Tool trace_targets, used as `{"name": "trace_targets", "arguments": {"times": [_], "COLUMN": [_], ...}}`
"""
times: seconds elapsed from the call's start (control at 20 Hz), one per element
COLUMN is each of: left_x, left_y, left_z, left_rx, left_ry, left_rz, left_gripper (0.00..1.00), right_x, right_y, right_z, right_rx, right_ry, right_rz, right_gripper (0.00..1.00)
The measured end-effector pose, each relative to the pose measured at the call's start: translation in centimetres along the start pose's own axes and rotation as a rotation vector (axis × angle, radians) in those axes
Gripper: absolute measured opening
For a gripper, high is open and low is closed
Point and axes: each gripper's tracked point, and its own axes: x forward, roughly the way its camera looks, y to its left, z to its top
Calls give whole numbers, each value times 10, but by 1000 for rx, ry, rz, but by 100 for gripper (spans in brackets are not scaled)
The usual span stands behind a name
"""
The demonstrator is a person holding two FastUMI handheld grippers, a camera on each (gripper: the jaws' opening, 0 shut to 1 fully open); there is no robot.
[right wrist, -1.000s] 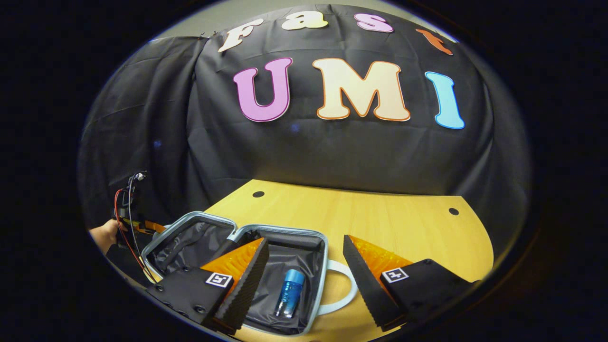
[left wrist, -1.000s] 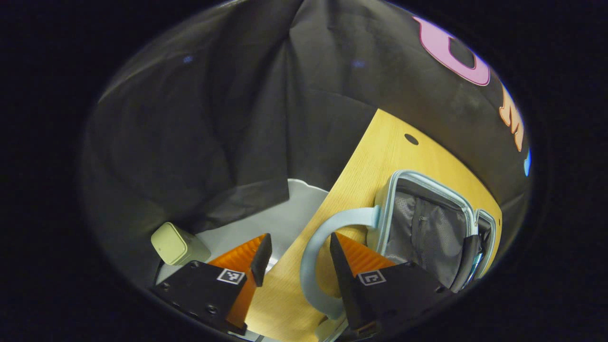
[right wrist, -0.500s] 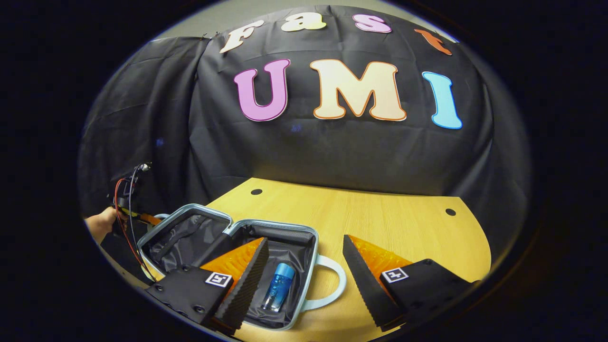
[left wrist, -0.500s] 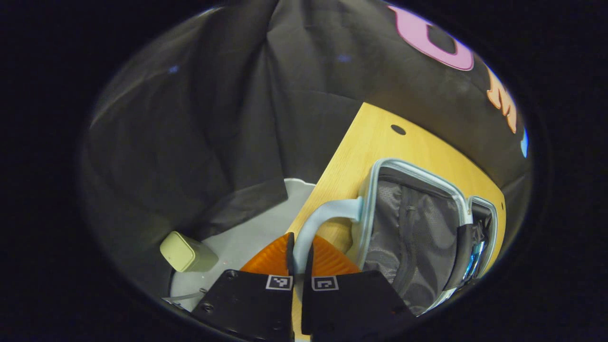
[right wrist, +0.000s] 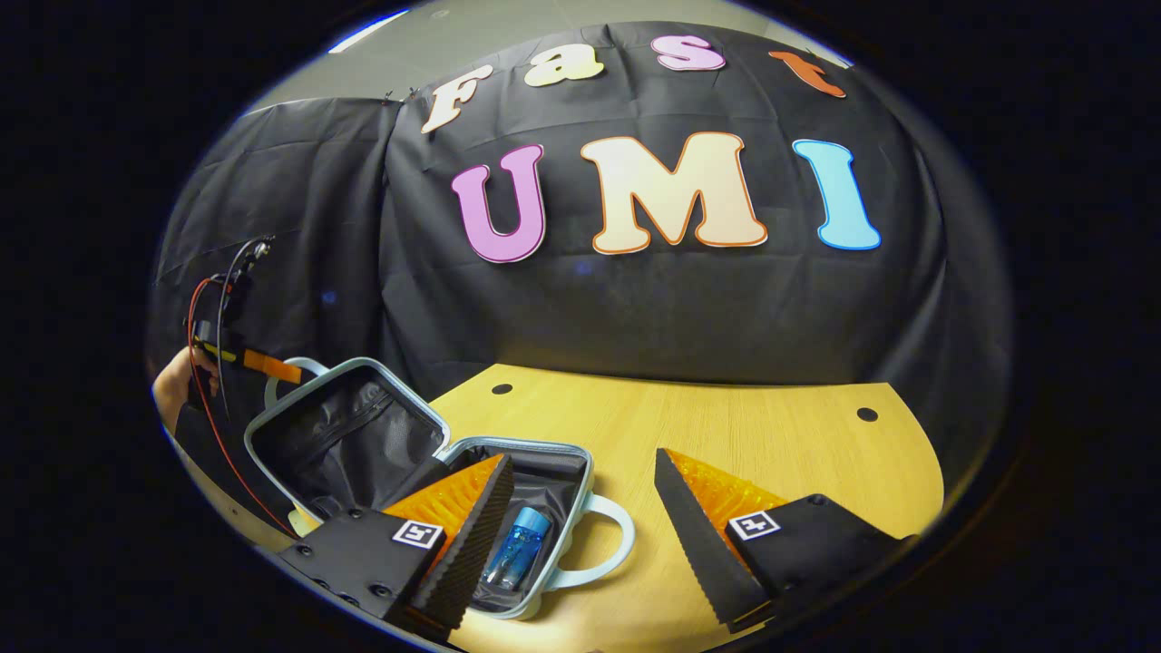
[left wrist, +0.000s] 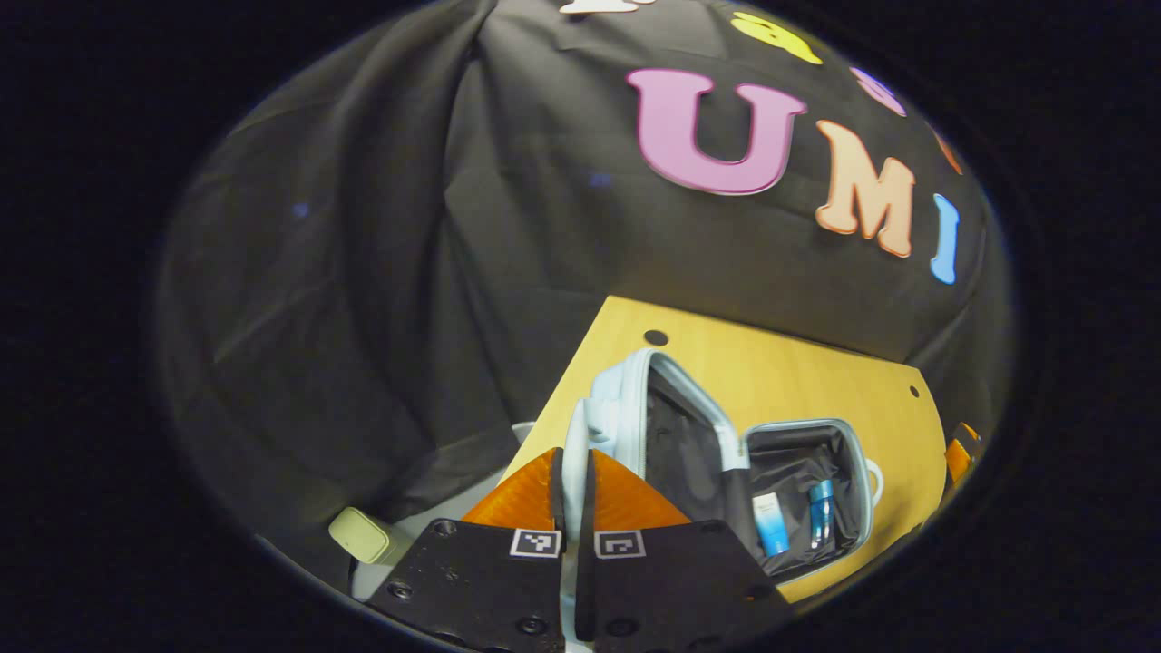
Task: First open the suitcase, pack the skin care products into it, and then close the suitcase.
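Left gripper view: my left gripper [left wrist: 573, 494] is clamped tight on the lid handle [left wrist: 574, 435], holding the suitcase lid [left wrist: 676, 435] tilted up over the base [left wrist: 848, 435], where a white-blue tube [left wrist: 769, 524] and a blue bottle [left wrist: 821, 513] lie; a pale box [left wrist: 367, 537] sits below the table [left wrist: 798, 372]. Right gripper view: my right gripper [right wrist: 585, 521] hangs wide open, holding nothing, above the base handle [right wrist: 603, 544], and would block the lid's fall.

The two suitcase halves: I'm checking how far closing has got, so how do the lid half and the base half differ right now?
The lid half is tilted up off the table; the base half lies flat. The lid half's handle is pinched by the left hand-held gripper; the base half's handle is free. The base half holds the skin care products; the lid half shows only lining. Both share pale blue shells and dark lining.
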Motion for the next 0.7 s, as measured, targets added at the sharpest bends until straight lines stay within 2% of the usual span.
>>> {"name": "trace_targets", "arguments": {"times": [0.15, 0.45, 0.5, 0.6, 0.7], "left_x": [-22, -45, -44, -40, -41], "left_y": [-50, -164, -180, -212, -250], "left_z": [22, 42, 43, 38, 33], "left_rx": [44, 111, 115, 105, 76], "left_ry": [-50, -102, -99, -91, -73], "left_rz": [-55, -258, -284, -346, -439], "left_gripper": [0, 0, 0, 0, 0], "right_x": [-12, -35, -39, -46, -56], "right_y": [-15, -47, -53, -68, -82], "right_z": [9, 10, 11, 13, 14], "right_rx": [-2, 13, 20, 27, 34], "right_ry": [-22, -34, -38, -46, -52], "right_rz": [13, 8, -1, -23, -46], "right_gripper": [98, 94, 98, 98, 98]}}
